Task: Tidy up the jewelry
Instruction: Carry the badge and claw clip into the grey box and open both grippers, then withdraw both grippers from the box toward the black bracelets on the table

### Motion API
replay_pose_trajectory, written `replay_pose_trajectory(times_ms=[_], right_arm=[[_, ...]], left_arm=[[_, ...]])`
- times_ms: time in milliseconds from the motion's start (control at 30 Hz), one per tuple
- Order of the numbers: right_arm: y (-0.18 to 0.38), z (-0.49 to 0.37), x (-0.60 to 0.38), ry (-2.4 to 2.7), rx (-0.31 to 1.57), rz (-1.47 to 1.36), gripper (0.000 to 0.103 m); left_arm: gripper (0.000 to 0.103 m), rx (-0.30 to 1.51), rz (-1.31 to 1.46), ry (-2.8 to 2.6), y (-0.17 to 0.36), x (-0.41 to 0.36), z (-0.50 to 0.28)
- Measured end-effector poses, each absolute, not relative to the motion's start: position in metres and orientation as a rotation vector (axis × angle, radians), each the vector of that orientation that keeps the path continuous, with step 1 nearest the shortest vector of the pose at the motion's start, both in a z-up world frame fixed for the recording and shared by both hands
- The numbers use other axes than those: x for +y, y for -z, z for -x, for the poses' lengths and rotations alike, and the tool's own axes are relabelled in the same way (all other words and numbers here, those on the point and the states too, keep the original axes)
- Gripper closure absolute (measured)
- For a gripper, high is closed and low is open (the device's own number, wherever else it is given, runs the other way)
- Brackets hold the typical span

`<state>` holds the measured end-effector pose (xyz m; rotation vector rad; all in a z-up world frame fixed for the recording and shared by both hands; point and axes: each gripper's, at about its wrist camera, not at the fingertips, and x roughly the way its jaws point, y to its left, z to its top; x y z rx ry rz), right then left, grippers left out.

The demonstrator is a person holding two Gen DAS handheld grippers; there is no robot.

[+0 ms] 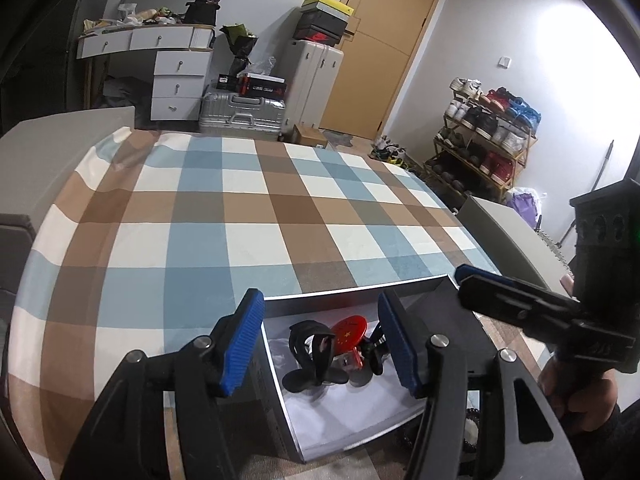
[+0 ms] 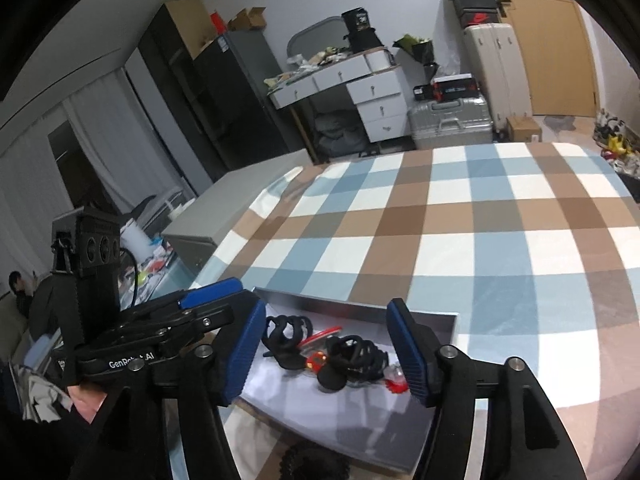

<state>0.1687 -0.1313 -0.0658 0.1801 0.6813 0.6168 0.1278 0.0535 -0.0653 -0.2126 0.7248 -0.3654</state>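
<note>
A grey box (image 1: 362,436) with a white lining sits on the checked tablecloth near the front edge; it also shows in the right wrist view (image 2: 352,307). Inside lie black hair claw clips (image 1: 310,354) (image 2: 286,338), a red round piece with yellow stars (image 1: 350,332) and a small red item (image 2: 397,387). My left gripper (image 1: 322,344) is open and empty, hovering over the box. My right gripper (image 2: 326,354) is open and empty over the same box. A dark beaded bracelet (image 2: 312,460) lies in front of the box on the cloth.
The checked tablecloth (image 1: 248,216) stretches far ahead. A grey chair back (image 1: 504,224) stands at the table's right side. Beyond are a white drawer desk (image 1: 176,76), suitcases (image 1: 240,114), a shoe rack (image 1: 488,144) and a wooden door.
</note>
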Motion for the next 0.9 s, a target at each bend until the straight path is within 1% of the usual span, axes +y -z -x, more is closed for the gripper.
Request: replay_pose_trajectory(times_ms=[67, 133, 233, 400, 500, 533, 567, 600, 633, 733, 800, 900], right_arm=[[0.063, -0.164, -0.136, -0.612, 0.668, -0.190, 0.037], [0.060, -0.159, -0.140, -0.614, 0.652, -0.200, 0.036], [0.053, -0.150, -0.144, -0.612, 0.616, -0.196, 0.034], [0.043, -0.133, -0.150, -0.598, 0.557, -0.188, 0.017], [0.039, -0.122, -0.154, -0.581, 0.525, -0.178, 0.013], [0.038, -0.118, -0.156, -0.576, 0.513, -0.175, 0.012], [0.037, -0.115, -0.157, -0.573, 0.505, -0.173, 0.009], [0.037, -0.112, -0.159, -0.570, 0.500, -0.172, 0.006], [0.036, -0.107, -0.160, -0.565, 0.491, -0.170, 0.005], [0.034, -0.097, -0.164, -0.559, 0.471, -0.162, 0.003], [0.033, -0.089, -0.167, -0.553, 0.461, -0.157, 0.000], [0.033, -0.079, -0.171, -0.538, 0.454, -0.147, 0.000]], left_arm=[[0.047, 0.722, 0.199, 0.348, 0.064, 0.052, -0.125], [0.041, 0.714, 0.183, 0.328, 0.062, 0.050, -0.121], [0.038, 0.692, 0.159, 0.309, 0.057, 0.047, -0.113], [0.033, 0.664, 0.144, 0.288, 0.050, 0.044, -0.104], [0.033, 0.640, 0.137, 0.278, 0.045, 0.042, -0.097], [0.031, 0.635, 0.131, 0.271, 0.044, 0.041, -0.095], [0.029, 0.629, 0.125, 0.266, 0.043, 0.039, -0.093], [0.024, 0.621, 0.122, 0.263, 0.042, 0.038, -0.090], [0.022, 0.613, 0.117, 0.258, 0.041, 0.037, -0.088], [0.021, 0.598, 0.099, 0.231, 0.038, 0.034, -0.081], [0.021, 0.590, 0.091, 0.210, 0.037, 0.032, -0.076], [0.019, 0.584, 0.082, 0.192, 0.036, 0.030, -0.070]])
